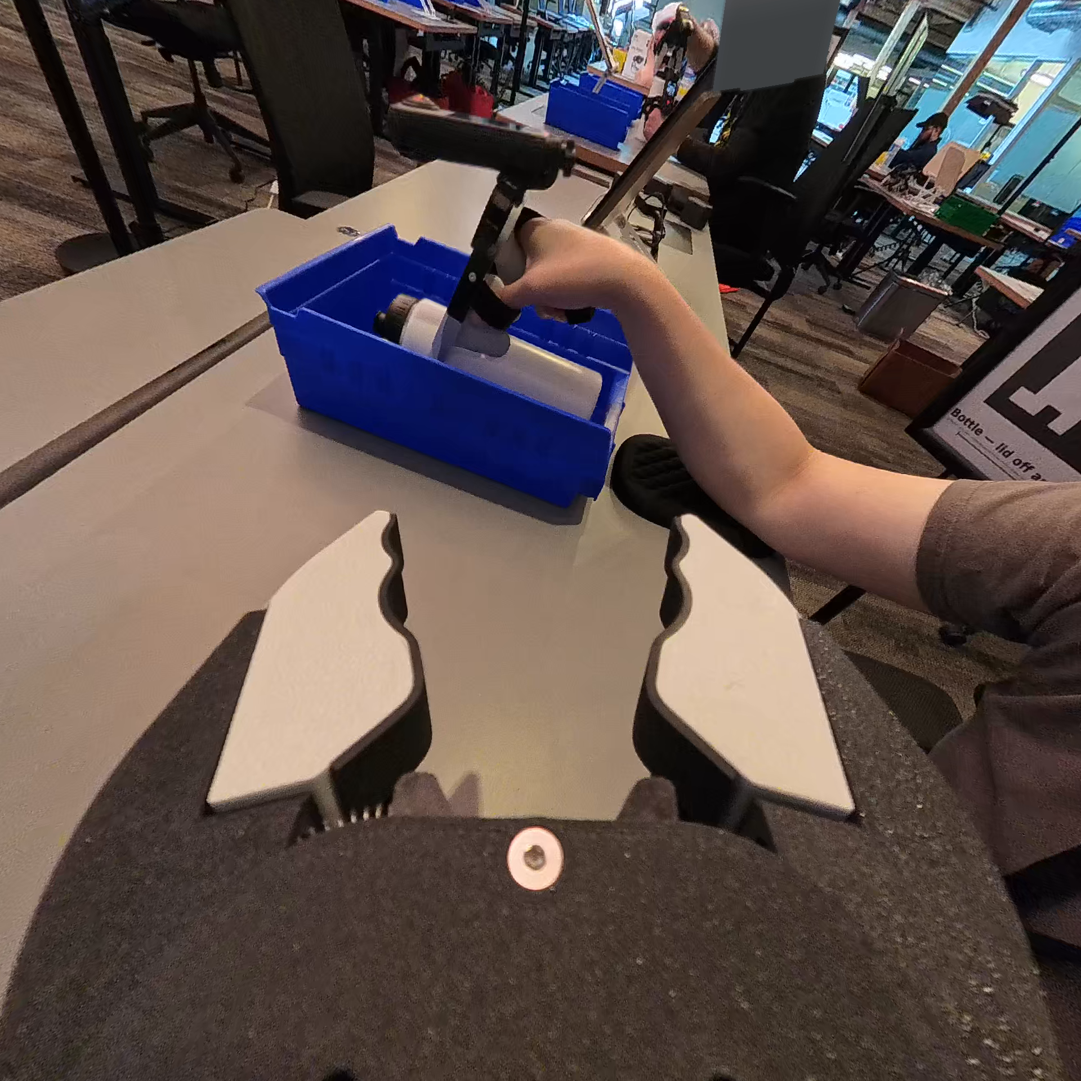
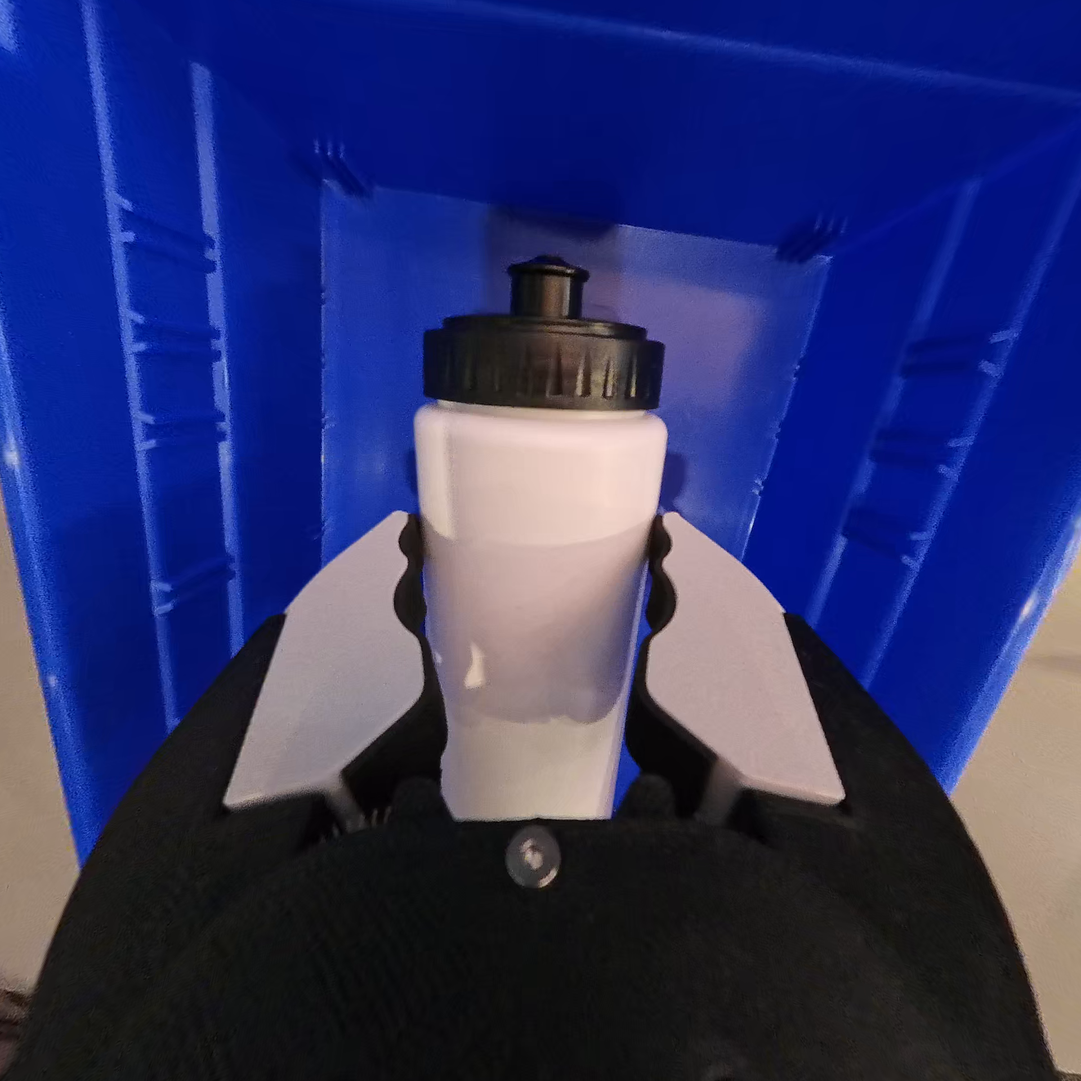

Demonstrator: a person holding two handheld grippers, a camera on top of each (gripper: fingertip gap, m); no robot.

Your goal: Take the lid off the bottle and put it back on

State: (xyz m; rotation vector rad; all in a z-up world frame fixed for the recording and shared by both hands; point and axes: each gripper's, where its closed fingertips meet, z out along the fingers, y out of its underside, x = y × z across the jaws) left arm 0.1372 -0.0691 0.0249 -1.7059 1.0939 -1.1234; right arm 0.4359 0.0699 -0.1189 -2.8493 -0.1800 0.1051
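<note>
- Left tool (image 1: 529, 591): spread wide, nothing between the fingers, hovering over bare bench (image 1: 146, 556) on the near side of the bin (image 1: 444, 409).
- Right tool (image 2: 535, 591): fingers snug against both sides of the bottle (image 2: 535, 556) at mid-body, seemingly pinching it inside the bin.
- Bottle: white, lying tilted in the bin, black lid (image 2: 544, 365) at the end farthest from the right tool, toward the bin's far wall.
- Lid seated on the neck, spout on top; unscrewing not yet begun.
- Step in hand, by judgement: securing the bottle for pick-up.
- Next move probably calls for lifting the bottle clear of the bin, then closing the left tool on the lid's ribbed rim to twist.
</note>
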